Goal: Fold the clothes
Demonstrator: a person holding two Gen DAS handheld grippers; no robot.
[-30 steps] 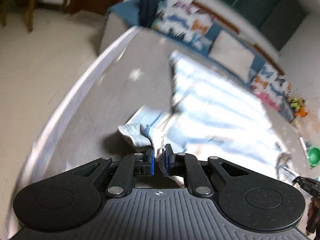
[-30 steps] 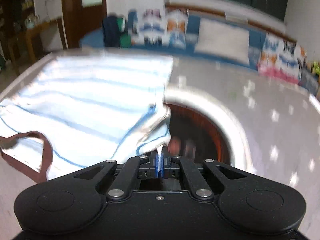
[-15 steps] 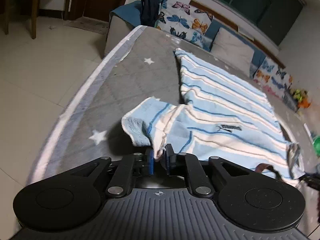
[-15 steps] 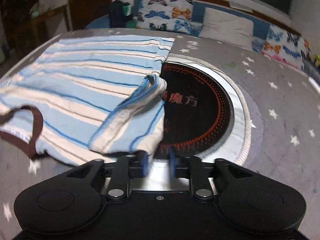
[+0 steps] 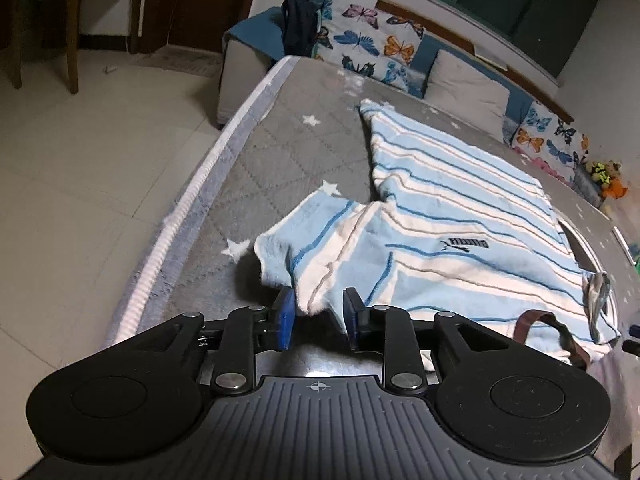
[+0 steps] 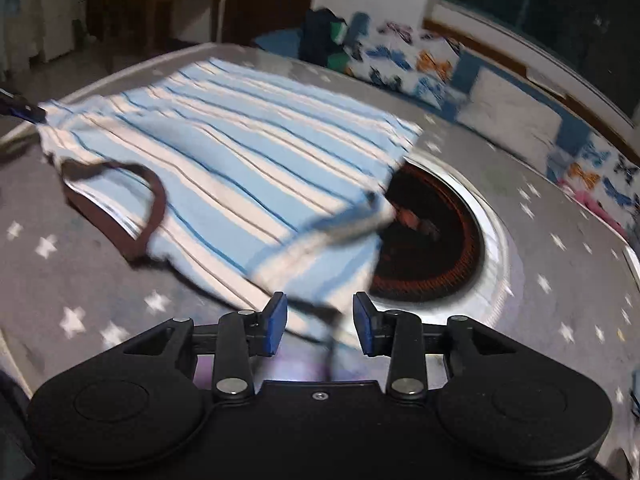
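Note:
A light blue and white striped T-shirt [image 5: 460, 208] [image 6: 240, 152] with a brown collar [image 5: 536, 316] [image 6: 156, 200] lies spread on the grey star-patterned table cover [image 5: 304, 152]. My left gripper [image 5: 319, 304] sits low at the shirt's left sleeve [image 5: 304, 240]; its jaws are opening, and a fold of the sleeve hangs loosely between them. My right gripper [image 6: 320, 308] is at the shirt's other sleeve edge [image 6: 340, 276], blurred by motion. Its jaws are opening too, with the cloth's edge lying slack just in front of the pads.
A round black and red hotplate [image 6: 436, 248] with a silver rim is set into the table, partly under the shirt. A sofa with butterfly cushions [image 5: 380, 48] and a dark bag [image 5: 300, 28] stands behind. The table's left edge [image 5: 188, 200] drops to a tiled floor.
Both grippers were shut on the sleeve ends and have since parted their jaws, letting the cloth drop. The right gripper has pulled back and rolled; the left has risen slightly.

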